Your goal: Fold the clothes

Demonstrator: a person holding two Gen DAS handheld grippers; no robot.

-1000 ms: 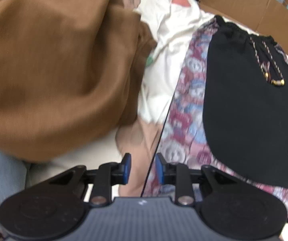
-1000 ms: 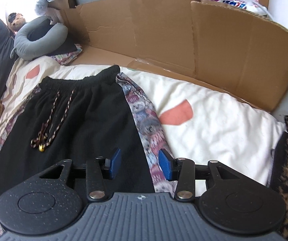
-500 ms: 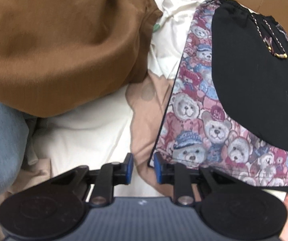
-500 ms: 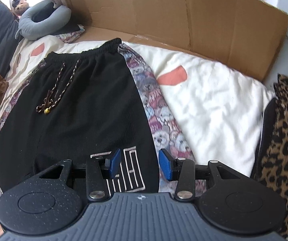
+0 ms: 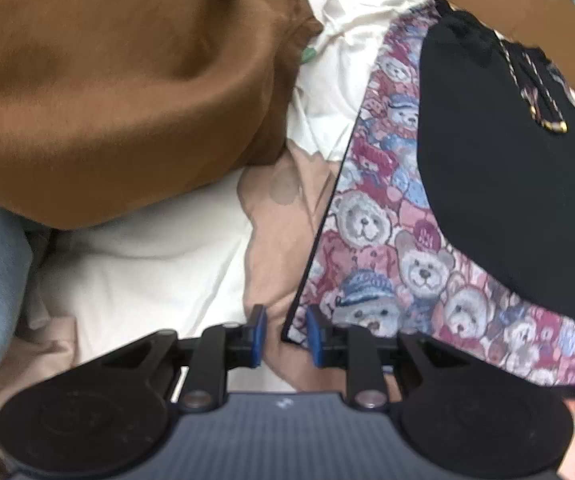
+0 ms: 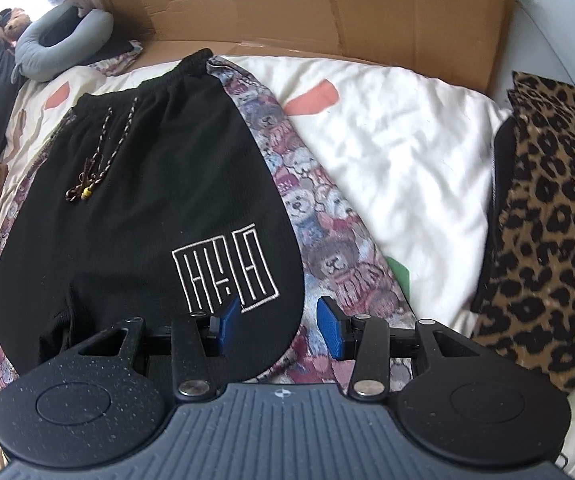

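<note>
Black shorts (image 6: 139,184) with teddy-bear print side panels (image 6: 311,216), a drawstring and a white logo lie flat on the bed. In the left wrist view the same shorts (image 5: 499,184) show their bear panel (image 5: 383,248) and hem corner. My left gripper (image 5: 285,336) is open, with the hem corner of the bear panel just in front of its jaws. My right gripper (image 6: 279,322) is open and empty, over the lower hem of the right leg.
A brown garment (image 5: 119,80) is heaped at the left. A leopard-print piece (image 6: 547,208) lies at the right. Cardboard (image 6: 327,4) walls the far side. A grey neck pillow (image 6: 59,44) sits far left. The white bedsheet (image 6: 399,136) lies underneath.
Both grippers have pulled back toward the shorts' lower hem. The right gripper's jaws have opened wider; the logo has come into full view.
</note>
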